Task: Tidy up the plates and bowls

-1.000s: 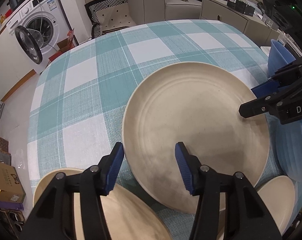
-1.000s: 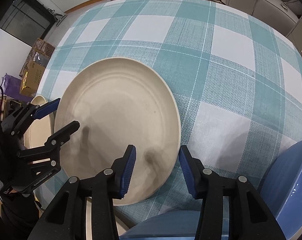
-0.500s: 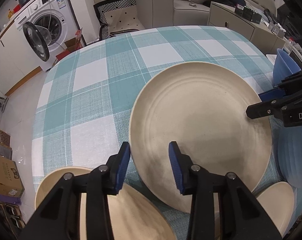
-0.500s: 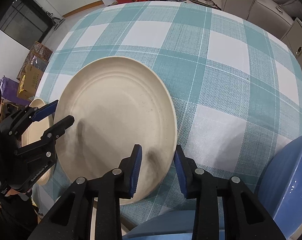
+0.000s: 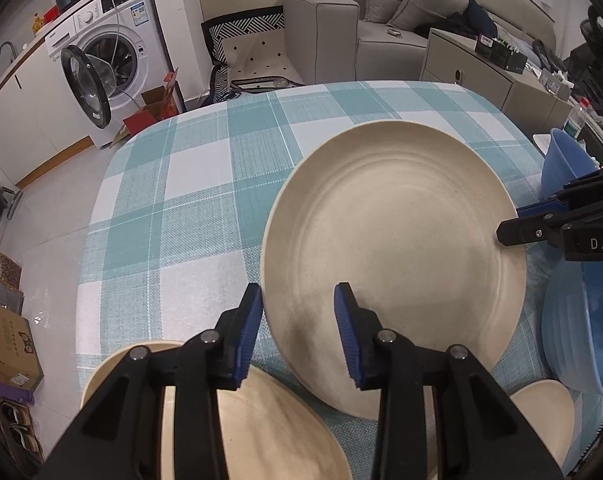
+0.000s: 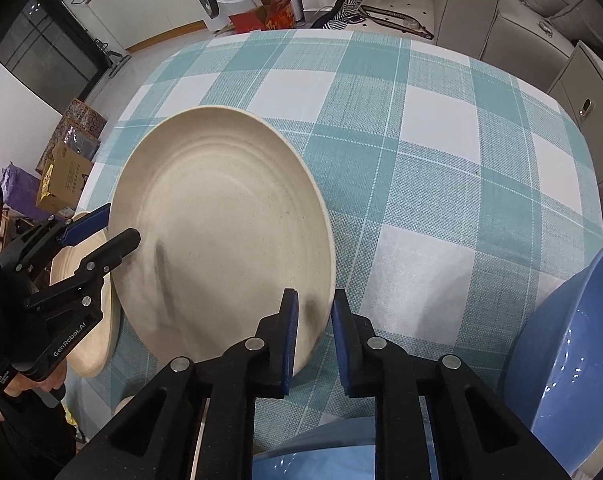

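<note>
**Large beige plate gripped at both edges**

Seen on the checked tablecloth [image 5: 173, 216]: a large beige plate [image 5: 397, 248], with its right side raised off the cloth in the right wrist view, casting a shadow below.

Clamped on the plate's right rim: the right gripper [image 6: 314, 320], blue pads nearly together after closing just now, with the rim squeezed between them. In the left wrist view, seen reaching in from the right edge, one black finger above the plate and one blue pad under it.

Placed astride the plate's left rim: the left gripper [image 5: 297, 320], jaws closing in just now, one pad outside the edge and one above the plate surface. Not possible to tell if the pads already press on the rim.

Lying near the left gripper: two smaller beige plates [image 5: 261, 420], partly hidden under the fingers. Standing on the right: blue bowls [image 6: 573, 344], one tilted, just beside the large plate.
</note>
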Demonstrator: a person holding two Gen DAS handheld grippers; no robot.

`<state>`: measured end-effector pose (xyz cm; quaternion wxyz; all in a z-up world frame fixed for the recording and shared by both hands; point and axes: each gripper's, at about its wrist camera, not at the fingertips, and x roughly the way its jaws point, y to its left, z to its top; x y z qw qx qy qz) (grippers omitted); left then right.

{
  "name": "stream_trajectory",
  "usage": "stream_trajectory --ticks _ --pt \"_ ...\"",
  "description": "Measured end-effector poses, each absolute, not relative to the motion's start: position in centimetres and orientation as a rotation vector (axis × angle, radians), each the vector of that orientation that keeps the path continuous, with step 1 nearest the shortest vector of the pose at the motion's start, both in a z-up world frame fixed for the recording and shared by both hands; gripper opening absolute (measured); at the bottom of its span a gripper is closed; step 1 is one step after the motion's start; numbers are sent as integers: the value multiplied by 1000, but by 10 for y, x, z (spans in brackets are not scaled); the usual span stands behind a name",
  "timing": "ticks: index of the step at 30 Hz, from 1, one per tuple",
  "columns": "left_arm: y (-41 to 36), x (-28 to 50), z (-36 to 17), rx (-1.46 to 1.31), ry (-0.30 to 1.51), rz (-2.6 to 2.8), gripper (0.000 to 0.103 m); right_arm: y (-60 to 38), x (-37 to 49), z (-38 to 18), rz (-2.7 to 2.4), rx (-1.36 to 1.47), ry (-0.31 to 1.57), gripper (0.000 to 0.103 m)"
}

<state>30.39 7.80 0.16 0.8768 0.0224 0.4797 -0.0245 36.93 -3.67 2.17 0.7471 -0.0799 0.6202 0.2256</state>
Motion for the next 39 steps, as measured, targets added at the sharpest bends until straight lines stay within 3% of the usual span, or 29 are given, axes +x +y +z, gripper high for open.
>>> stream_trajectory --ticks 12,39 --pt "84 290 22 26 933 -41 24 -49 358 51 495 -140 1282 16" --pt "90 227 79 -10 766 3 24 -53 310 107 578 -143 1157 15"
